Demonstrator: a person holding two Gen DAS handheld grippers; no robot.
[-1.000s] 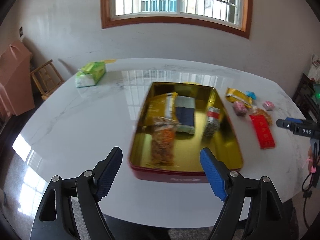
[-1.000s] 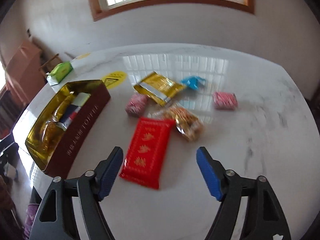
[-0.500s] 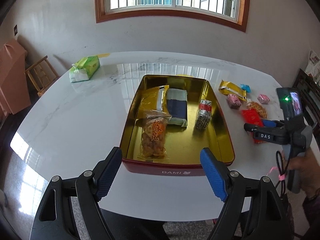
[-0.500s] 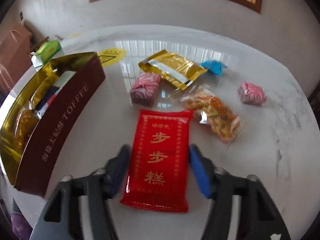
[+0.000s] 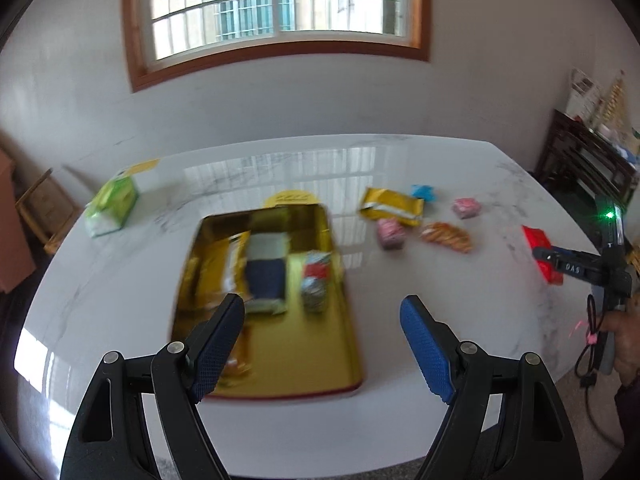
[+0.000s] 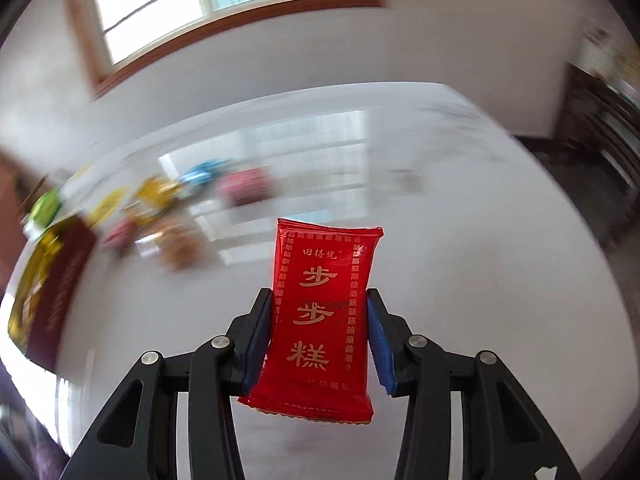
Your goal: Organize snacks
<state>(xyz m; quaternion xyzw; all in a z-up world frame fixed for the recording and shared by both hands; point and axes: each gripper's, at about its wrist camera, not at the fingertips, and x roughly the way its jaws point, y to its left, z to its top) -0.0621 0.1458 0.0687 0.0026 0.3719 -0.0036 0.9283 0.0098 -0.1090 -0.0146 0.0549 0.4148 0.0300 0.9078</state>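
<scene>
The left gripper (image 5: 322, 344), at the bottom of its own view, stands wide apart with nothing between its blue pads; behind it, left of centre, lies the gold-lined tin (image 5: 352, 344) with several packets inside. Right of the tin, loose snacks sit on the white marble table (image 5: 120, 280): a gold packet (image 5: 394, 206), a pink sweet (image 5: 390, 232), an orange packet (image 5: 448, 236). At the far right edge a hand (image 5: 626, 344) holds the right gripper (image 6: 318, 332). Only the right wrist view shows the grip plainly: the pads are clamped on both long edges of the red packet (image 6: 324, 312), lifted clear of the table, in the lower centre of the frame. The tin there is a blur at the left edge.
</scene>
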